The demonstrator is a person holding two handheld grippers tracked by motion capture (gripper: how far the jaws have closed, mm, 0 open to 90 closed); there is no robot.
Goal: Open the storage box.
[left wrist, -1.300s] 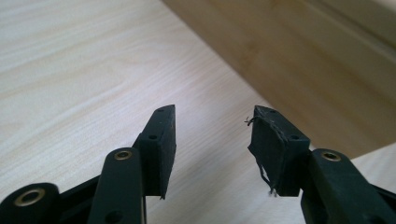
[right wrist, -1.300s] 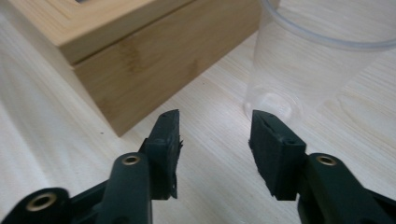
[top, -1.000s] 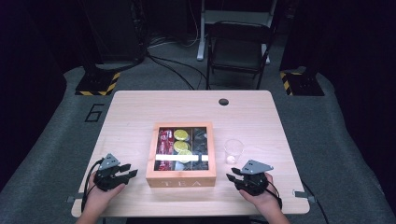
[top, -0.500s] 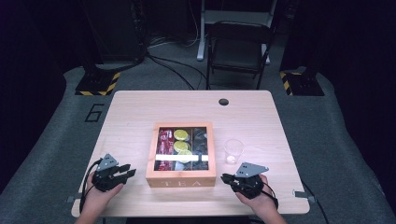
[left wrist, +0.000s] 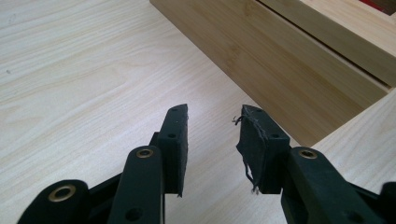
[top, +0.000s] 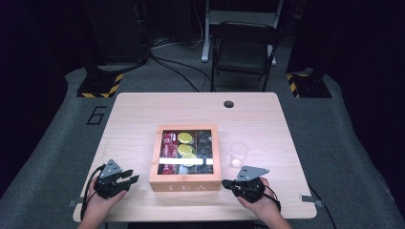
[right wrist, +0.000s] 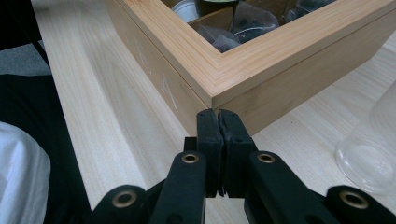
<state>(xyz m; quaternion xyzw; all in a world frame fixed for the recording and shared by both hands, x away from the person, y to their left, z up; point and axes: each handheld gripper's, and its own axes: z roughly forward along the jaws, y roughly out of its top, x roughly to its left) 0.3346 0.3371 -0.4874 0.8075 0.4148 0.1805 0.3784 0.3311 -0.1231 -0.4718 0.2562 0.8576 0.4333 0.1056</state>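
Observation:
A wooden tea box (top: 185,182) with a glass-windowed lid stands in the middle of the table, red, yellow and dark packets showing through the glass. My left gripper (top: 132,180) rests on the table left of the box's front corner. Its jaws stand open and empty (left wrist: 212,140), aimed at the box's side wall (left wrist: 280,60). My right gripper (top: 225,183) lies at the box's front right corner. Its jaws are pressed together with nothing between them (right wrist: 218,116), their tips right at the box's corner (right wrist: 261,56) below the lid seam.
A clear plastic cup (top: 239,153) stands just right of the box, close beside my right gripper (right wrist: 373,154). The table (top: 143,114) has a round cable hole (top: 229,104) at the back. A folding chair (top: 243,47) stands behind it. My hands are near the front edge.
My right gripper has slid left to the tea box's front right corner. The left gripper has barely moved.

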